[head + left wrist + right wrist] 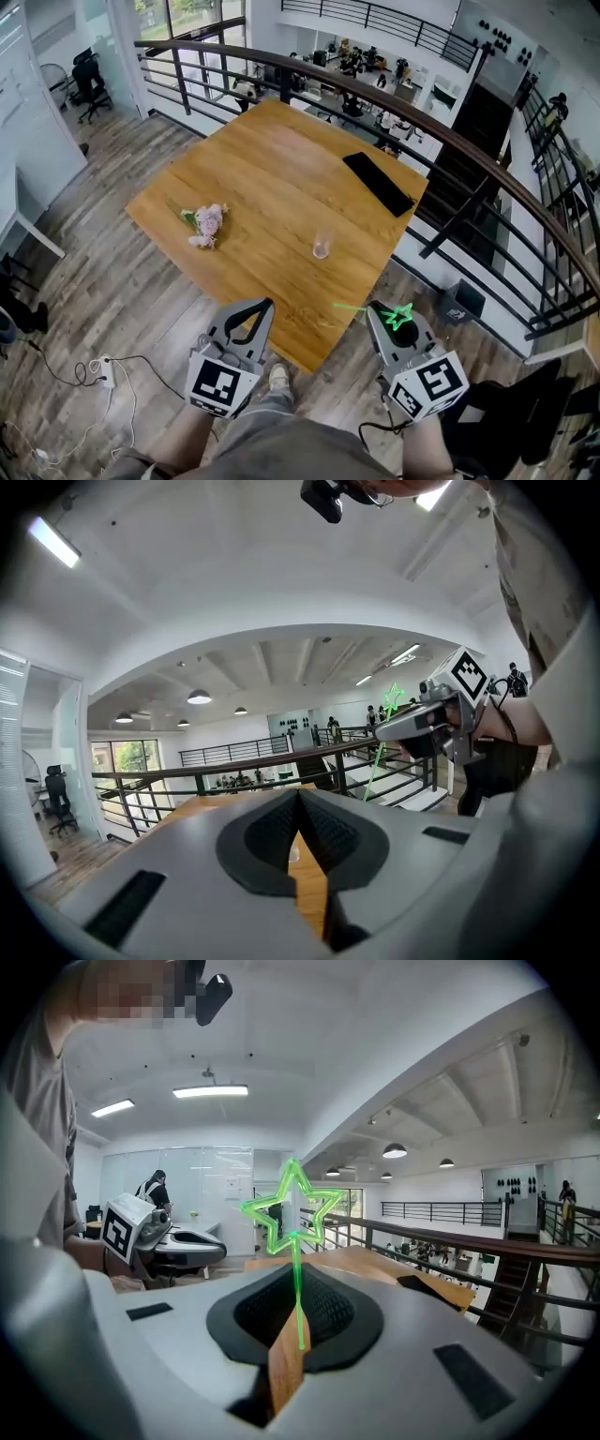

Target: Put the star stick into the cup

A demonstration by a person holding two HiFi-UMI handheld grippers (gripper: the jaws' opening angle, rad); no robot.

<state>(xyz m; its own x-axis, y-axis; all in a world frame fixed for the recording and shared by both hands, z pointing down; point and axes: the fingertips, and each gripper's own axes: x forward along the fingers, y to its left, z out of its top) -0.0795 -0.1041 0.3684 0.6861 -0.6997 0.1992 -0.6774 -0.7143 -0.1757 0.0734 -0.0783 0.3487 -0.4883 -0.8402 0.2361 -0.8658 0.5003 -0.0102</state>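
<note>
Wooden table (272,178) fills the head view. A clear cup (322,246) stands upright towards its near edge, a pink flower bunch (205,225) lies to the left, and a flat black pad (378,183) lies farther back. Both grippers hang just off the table's near corner. The left gripper (261,307) carries nothing, while the right gripper (380,309) carries the green star stick (401,316), well apart from the cup.

From the left gripper view, its 2 jaws meet at the tips with nothing between them. The right gripper (412,726) shows to the right, the star above it.

From the right gripper view, the right gripper (298,1288) has its 2 jaws pinched on the star stick (296,1260), the star upright above them.
</note>
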